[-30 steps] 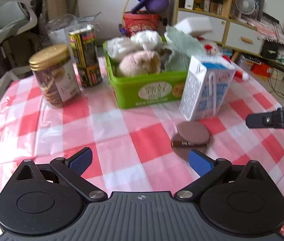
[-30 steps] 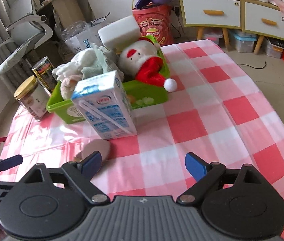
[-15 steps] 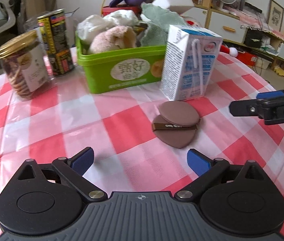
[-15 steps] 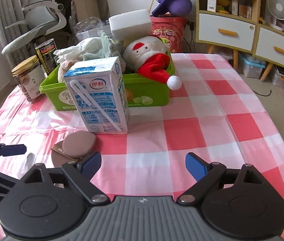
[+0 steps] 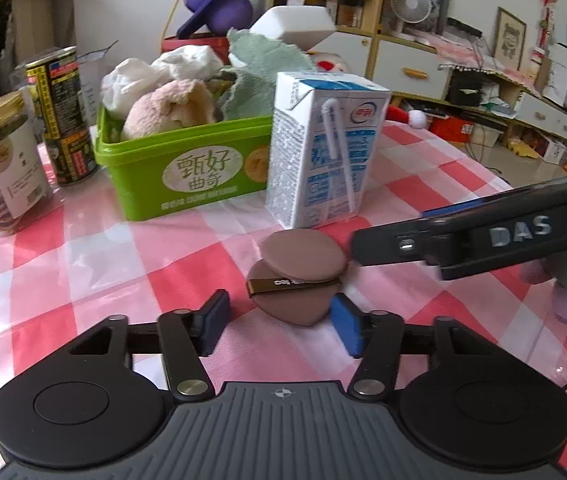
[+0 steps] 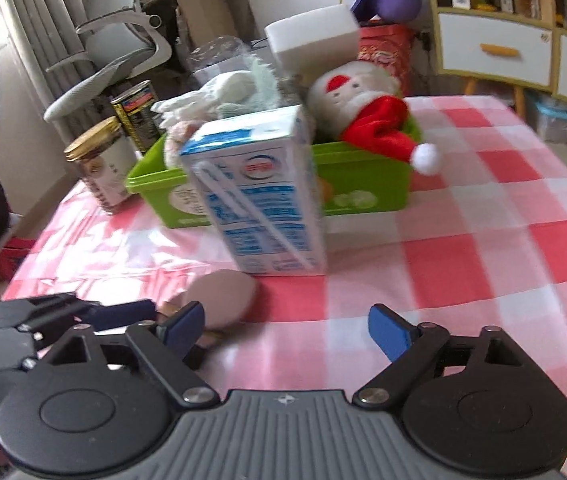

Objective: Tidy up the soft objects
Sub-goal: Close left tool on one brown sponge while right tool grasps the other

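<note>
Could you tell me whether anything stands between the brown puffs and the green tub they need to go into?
Yes: the milk carton stands upright between the brown puffs and the green tub, which is already heaped.

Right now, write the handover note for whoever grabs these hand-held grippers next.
Left hand-held gripper: open, empty, fingers bracketing the near tip of the brown teardrop makeup puffs on the red-checked tablecloth.
Right hand-held gripper: open, empty, beside the puffs.
Done: green plastic tub already holds the pink plush, white and green cloths, white sponge block and Santa doll.
Left: grasp the puffs, carry them past the blue-white milk carton into the tub.
</note>
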{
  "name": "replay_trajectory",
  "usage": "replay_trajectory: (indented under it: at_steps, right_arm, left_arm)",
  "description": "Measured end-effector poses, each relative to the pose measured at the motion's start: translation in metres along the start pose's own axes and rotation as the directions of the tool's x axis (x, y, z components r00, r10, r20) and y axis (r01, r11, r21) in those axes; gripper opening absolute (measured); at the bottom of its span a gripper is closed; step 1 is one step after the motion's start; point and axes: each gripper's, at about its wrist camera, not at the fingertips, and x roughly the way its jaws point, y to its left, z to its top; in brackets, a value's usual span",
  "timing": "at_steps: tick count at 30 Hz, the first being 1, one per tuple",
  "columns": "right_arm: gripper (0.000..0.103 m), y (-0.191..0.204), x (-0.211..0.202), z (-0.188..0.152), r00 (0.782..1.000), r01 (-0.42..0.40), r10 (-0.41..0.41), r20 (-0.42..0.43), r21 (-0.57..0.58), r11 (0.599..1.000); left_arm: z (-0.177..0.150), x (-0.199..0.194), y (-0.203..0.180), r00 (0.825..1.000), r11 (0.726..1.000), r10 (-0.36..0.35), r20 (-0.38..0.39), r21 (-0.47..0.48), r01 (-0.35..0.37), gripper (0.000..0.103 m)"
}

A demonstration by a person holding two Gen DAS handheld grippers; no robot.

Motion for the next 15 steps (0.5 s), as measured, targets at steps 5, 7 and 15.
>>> replay_trajectory:
  at_steps: [5,7,15]
  right_arm:
    - [0.054,0.014,0.013,0.002,0.999,-0.033,0.033,-0.027,-0.020,0.999]
    - [0.051,0.021,0.017,0.002,0.998,-0.047,0.046,-0.036,-0.034,0.998]
    - [0.032,0.044,0.031,0.004,0.998,-0.059,0.056,-0.040,-0.064,0.996]
  left_arm:
    - [0.001,0.000,0.000,1.000,1.000,-0.010,0.006,0.006,0.010,0.046]
    - [0.000,0.000,0.001,1.000,1.000,-0.014,0.006,0.004,0.014,0.046]
    - [0.001,-0.001,0.003,1.000,1.000,-0.026,0.005,-0.004,0.026,0.045]
